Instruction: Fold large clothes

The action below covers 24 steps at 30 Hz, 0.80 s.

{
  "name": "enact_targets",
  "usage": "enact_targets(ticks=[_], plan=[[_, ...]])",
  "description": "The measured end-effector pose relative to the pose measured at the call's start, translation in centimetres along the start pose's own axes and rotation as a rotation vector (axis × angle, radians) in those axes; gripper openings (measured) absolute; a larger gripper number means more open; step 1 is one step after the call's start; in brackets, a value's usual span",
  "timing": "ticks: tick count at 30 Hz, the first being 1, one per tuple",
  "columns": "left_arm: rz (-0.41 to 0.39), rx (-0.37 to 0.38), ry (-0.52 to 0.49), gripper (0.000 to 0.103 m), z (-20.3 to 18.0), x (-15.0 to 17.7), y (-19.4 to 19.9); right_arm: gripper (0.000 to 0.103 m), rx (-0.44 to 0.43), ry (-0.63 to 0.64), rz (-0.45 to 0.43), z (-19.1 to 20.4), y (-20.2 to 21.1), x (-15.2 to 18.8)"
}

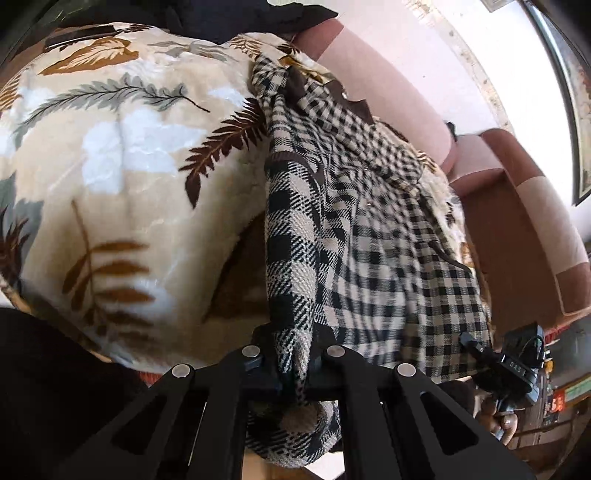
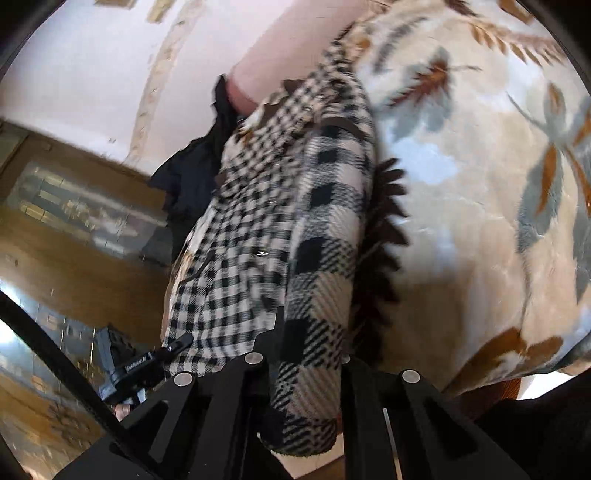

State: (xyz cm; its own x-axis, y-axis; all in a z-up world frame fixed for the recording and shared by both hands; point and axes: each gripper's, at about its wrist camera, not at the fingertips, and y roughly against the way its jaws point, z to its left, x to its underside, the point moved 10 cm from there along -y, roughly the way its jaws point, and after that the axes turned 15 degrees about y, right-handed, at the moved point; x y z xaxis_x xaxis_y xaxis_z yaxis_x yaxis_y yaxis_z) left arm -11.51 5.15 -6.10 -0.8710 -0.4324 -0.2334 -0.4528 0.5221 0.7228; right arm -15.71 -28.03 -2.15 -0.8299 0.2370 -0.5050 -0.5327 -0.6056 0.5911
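A black-and-cream checked garment (image 1: 369,229) stretches from my grippers up across a leaf-patterned blanket (image 1: 110,158). My left gripper (image 1: 293,354) is shut on a bunched edge of the large-check cloth, which spills down between the fingers. In the right wrist view the same checked garment (image 2: 266,229) hangs taut, and my right gripper (image 2: 306,354) is shut on its large-check edge. The right gripper's body (image 1: 517,365) and a hand show at the lower right of the left wrist view. The left gripper's body (image 2: 136,365) shows at the lower left of the right wrist view.
The blanket (image 2: 480,166) covers a bed or couch. A pink and brown sofa (image 1: 517,221) stands on the right of the left wrist view. Dark clothing (image 1: 258,18) lies at the top, and a black garment (image 2: 192,173) lies beside the checked one. A wooden cabinet (image 2: 74,206) stands at the left.
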Motion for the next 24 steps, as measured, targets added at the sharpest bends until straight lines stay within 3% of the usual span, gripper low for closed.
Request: enact_targets(ticks=[6, 10, 15, 18, 24], plan=[[0.008, -0.014, -0.038, 0.006, 0.7, 2.6, 2.1, 0.008, -0.024, 0.098, 0.086, 3.0, 0.4, 3.0], [0.008, -0.040, -0.077, 0.006, 0.6, 2.7, 2.6, 0.008, 0.009, 0.159, 0.136, 3.3, -0.1, 3.5], [-0.030, -0.039, -0.132, 0.006, -2.3, -1.5, 2.4, 0.008, 0.062, 0.243, 0.087, 3.7, -0.3, -2.5], [-0.095, -0.064, -0.159, 0.007, -4.2, -6.4, 1.4, 0.008, 0.126, 0.286, 0.047, 3.5, -0.6, -7.0], [-0.202, -0.070, -0.092, 0.007, -6.9, -16.8, -2.0, 0.008, 0.273, 0.284, -0.053, 1.2, -4.1, -18.0]])
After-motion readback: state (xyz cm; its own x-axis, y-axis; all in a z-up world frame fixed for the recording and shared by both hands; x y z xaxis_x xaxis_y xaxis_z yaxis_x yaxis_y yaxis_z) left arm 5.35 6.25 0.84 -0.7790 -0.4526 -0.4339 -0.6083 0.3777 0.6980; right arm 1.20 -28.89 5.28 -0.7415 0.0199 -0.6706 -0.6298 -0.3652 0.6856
